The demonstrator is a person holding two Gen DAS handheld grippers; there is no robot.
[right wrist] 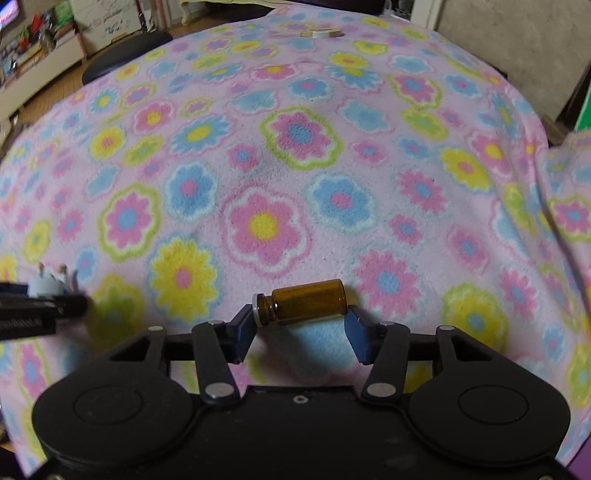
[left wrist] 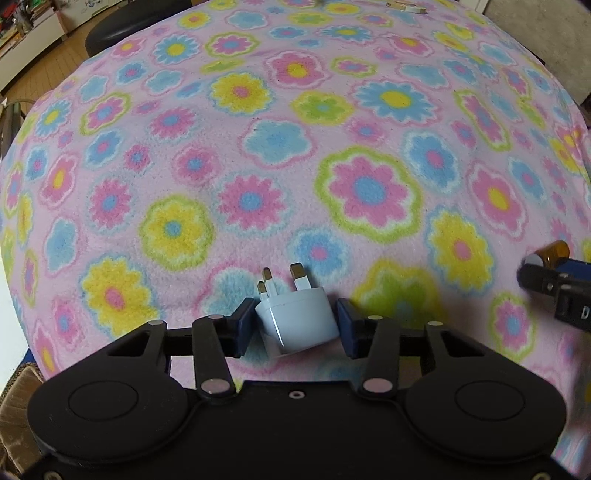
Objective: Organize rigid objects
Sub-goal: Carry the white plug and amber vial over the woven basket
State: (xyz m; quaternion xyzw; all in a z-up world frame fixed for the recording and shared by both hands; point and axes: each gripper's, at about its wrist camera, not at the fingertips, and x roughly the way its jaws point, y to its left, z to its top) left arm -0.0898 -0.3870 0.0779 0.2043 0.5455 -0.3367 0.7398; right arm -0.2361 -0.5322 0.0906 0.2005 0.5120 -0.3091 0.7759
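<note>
A white three-pin plug adapter sits between the blue pads of my left gripper, pins pointing away. The left pad touches it; a small gap shows at the right pad. A brown glass vial with a white cap lies crosswise between the pads of my right gripper, which press its two ends. Both grippers hover low over the flowered pink blanket. The right gripper with the vial shows at the right edge of the left wrist view. The left gripper with the adapter shows at the left edge of the right wrist view.
A small flat beige and white object lies at the blanket's far edge, also in the left wrist view. A dark round stool stands beyond the far left edge. A grey wall rises at the right.
</note>
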